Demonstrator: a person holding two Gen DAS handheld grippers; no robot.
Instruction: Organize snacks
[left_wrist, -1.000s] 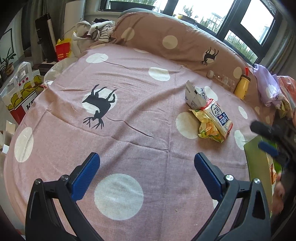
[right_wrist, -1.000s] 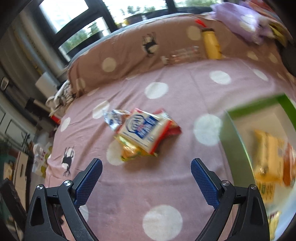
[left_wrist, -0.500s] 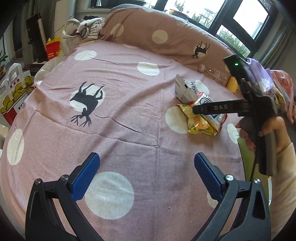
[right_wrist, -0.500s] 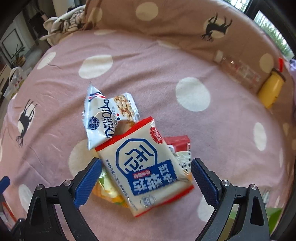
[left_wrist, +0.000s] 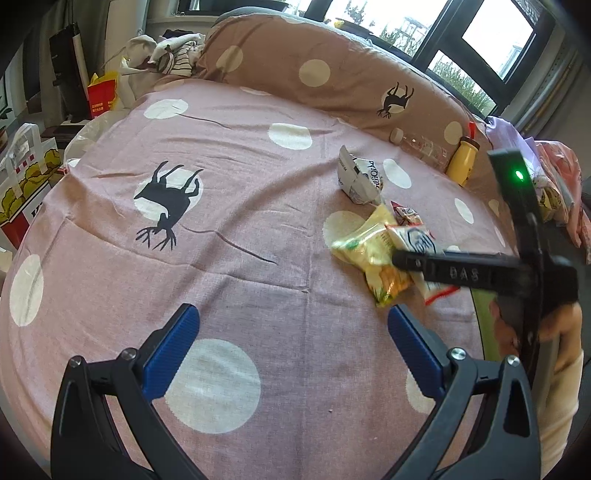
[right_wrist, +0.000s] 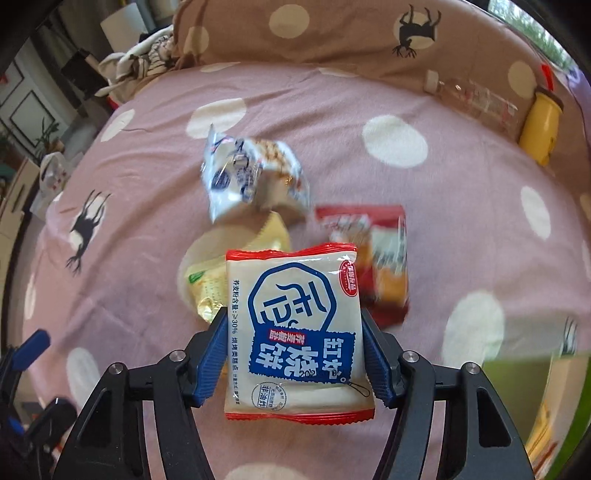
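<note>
Right gripper: jaws are closing narrow on the cream-and-blue packet, blue pads pressing its two side edges, the packet standing face-up between them; the edge grip is likely keeping the soft contents from being crushed on the way to the green box, whose corner is showing just right of the packet

Left gripper: jaws are standing wide apart, gripping nothing and touching nothing, hovering over the pink spotted bedspread well to the left of the packet, apparently waiting its turn

Yellow packet: lying on the bedspread, partly hidden behind the packet's left edge

Red packet: lying just behind and right of the packet, blurred

White-and-blue packet: lying farther behind the packet, crumpled, blurred; these three are remaining unsorted

Yellow bottle and clear bottle: resting far behind and right of the packet, against the brown spotted pillow
</note>
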